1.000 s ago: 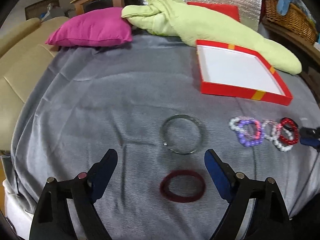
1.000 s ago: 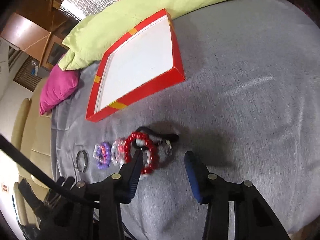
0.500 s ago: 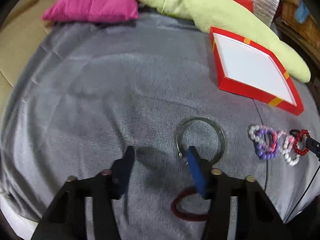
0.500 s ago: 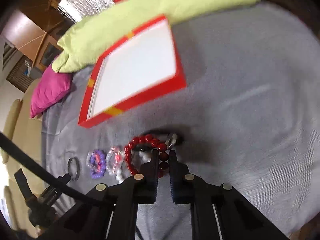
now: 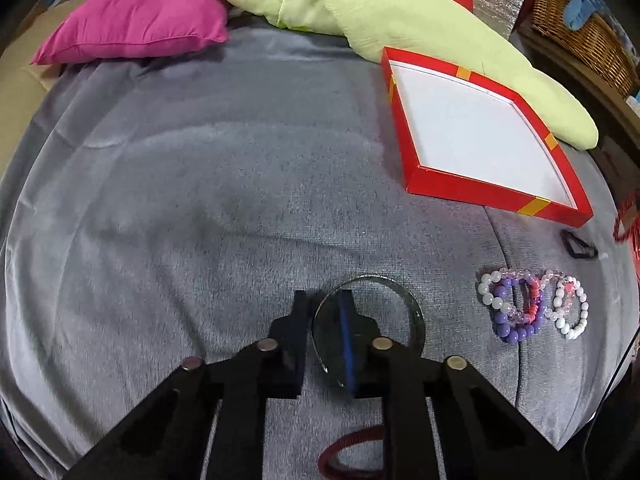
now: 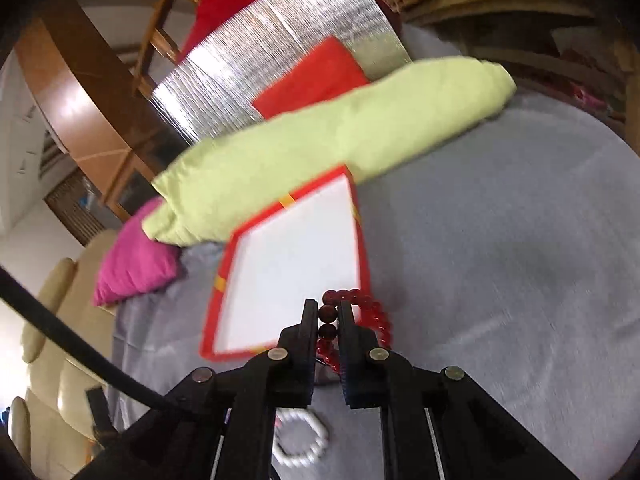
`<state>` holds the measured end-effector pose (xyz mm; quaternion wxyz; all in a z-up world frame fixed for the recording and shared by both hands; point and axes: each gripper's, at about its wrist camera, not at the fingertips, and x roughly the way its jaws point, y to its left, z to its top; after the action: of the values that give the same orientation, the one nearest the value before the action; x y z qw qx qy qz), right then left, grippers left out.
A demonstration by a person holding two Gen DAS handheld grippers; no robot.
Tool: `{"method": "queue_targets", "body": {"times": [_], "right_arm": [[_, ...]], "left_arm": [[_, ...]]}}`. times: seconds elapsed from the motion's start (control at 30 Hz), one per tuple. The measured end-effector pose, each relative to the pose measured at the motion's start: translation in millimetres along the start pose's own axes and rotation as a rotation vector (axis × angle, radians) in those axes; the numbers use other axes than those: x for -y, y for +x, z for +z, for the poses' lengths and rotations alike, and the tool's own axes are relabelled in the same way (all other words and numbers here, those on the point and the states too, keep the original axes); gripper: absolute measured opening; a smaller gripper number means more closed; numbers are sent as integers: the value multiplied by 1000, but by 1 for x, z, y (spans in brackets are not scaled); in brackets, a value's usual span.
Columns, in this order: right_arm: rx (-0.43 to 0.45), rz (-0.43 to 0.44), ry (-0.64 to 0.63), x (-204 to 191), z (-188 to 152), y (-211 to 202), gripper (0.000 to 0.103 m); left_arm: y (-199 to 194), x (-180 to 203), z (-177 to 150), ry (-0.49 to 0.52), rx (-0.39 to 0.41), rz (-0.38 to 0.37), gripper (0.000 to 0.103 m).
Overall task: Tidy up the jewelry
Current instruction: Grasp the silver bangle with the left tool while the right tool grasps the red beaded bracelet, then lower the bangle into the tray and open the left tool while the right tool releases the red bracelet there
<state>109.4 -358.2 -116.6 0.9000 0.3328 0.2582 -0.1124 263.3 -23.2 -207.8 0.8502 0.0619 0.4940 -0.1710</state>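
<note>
Nearest the left camera, the left hand-held gripper (image 5: 325, 330) points steeply down at the grey bed (image 5: 200, 200), and its jaws are closing across the near rim of the silver bangle (image 5: 412, 312), one finger outside the ring and one inside it. The rim is thin and smooth, so the pads may slide off or tip the ring up on edge if they do not close squarely on it. A dark red bangle (image 5: 352, 452) lies closer to the near edge, partly hidden under the tool.

To the right, well apart from the silver ring, the beaded bracelets (image 5: 532, 312) lie in a cluster, with a small black piece (image 5: 578, 245) beyond them.

The right hand-held gripper (image 6: 329, 322) is clamped on a red bead bracelet (image 6: 372, 312), tilted moderately downward and held above the near corner of the red tray (image 6: 362, 240). Only a bead or two sit between the pads; the loop hangs free and could swing or roll out, dropping short of the tray.

Farther back lie the white tray floor, then the green quilt (image 5: 420, 32) and magenta pillow (image 5: 140, 24) along the bed's far edge.
</note>
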Motion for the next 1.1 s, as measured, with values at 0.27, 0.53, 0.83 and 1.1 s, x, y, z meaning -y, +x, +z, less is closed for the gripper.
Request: {"method": "queue_targets", "body": {"times": [0.27, 0.53, 0.83, 1.1], "right_arm": [[19, 148, 52, -14, 20, 32, 11], [-50, 184, 92, -17, 24, 75, 11], [-155, 186, 50, -31, 9, 115, 11], [-162, 171, 55, -25, 11, 130, 14]], "left_arm": [[0, 5, 10, 21, 43, -11, 4], [-12, 29, 39, 31, 172, -58, 4], [-5, 67, 81, 16, 292, -144, 4], [42, 86, 107, -29, 206, -100, 5]]}}
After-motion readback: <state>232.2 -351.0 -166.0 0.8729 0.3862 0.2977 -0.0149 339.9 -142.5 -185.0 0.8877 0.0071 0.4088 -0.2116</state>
